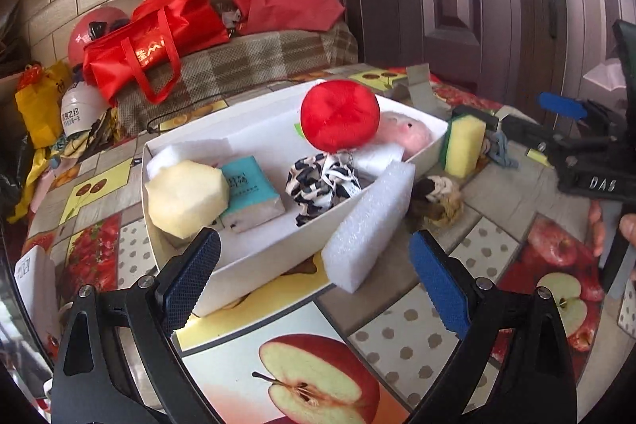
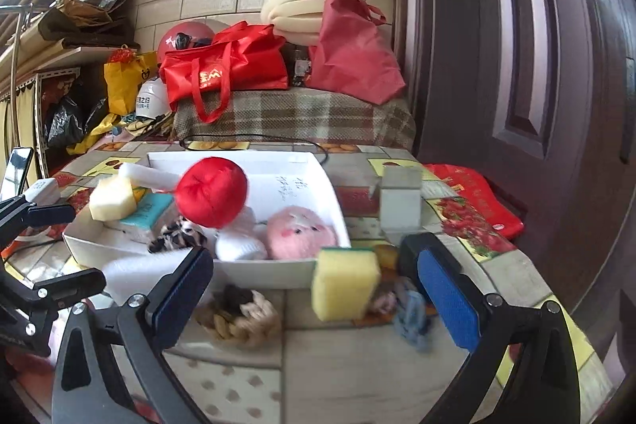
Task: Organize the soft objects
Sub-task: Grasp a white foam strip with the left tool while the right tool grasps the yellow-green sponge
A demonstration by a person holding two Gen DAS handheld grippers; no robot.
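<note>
The white box (image 1: 254,257) on the table (image 1: 497,209) already holds a red ball (image 1: 340,116), perched high (it could roll out if the box is nudged). Foam block (image 1: 369,225) leans on its wall; sponge (image 2: 344,283) and braided rope (image 2: 238,320) wait outside. Both the left gripper (image 1: 314,285) and right gripper (image 2: 314,301) are spread, empty. Only the right view shows the blue rag (image 2: 411,316) clearly.

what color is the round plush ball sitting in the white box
Red: the plush ball shows best in the left wrist view.

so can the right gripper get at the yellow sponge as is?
Probably yes. The right gripper is open, and the yellow sponge stands upright outside the white box, just ahead between the fingers, nothing in front.
</note>
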